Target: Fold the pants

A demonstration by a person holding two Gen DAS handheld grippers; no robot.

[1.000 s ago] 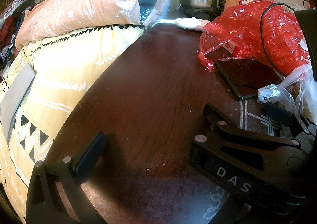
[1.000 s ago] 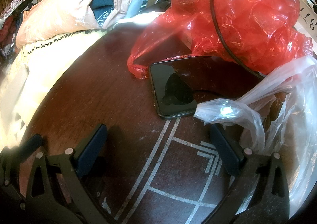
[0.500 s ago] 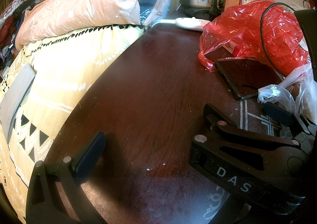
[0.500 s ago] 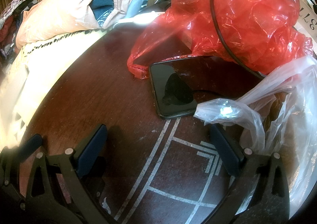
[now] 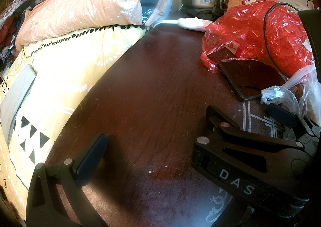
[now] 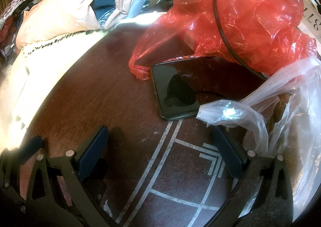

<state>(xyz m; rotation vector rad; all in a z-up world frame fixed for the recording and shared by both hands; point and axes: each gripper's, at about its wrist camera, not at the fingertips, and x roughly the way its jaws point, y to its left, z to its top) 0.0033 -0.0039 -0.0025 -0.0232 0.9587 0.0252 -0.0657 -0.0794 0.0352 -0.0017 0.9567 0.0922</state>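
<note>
The bed point(image 5: 66, 70) fills the left of both views, spread with a pale yellow patterned quilt and stacked at its head with a peach duvet point(image 5: 86, 8); a flat grey piece of cloth point(image 5: 16, 94) lies on the quilt at the far left, and whether that is the pants cannot be told, so no garment that is clearly the pants shows anywhere. Beside the bed stands the dark wooden bench point(image 5: 144, 94), where both tools rest low over the wood. A crumpled red plastic bag point(image 6: 240, 18) with a black cable across it sits at the back right, a clear plastic bag point(image 6: 280, 106) just in front, and a dark phone point(image 6: 180, 88) lies flat between them. The left hand-held gripper point(image 5: 94, 152) shows only one finger, so its spread cannot be judged; the right hand-held gripper point(image 6: 160, 152) is released, fingers wide apart and empty. Judging by this, folding has not begun: everything is left, starting with fetching the pants.
</note>
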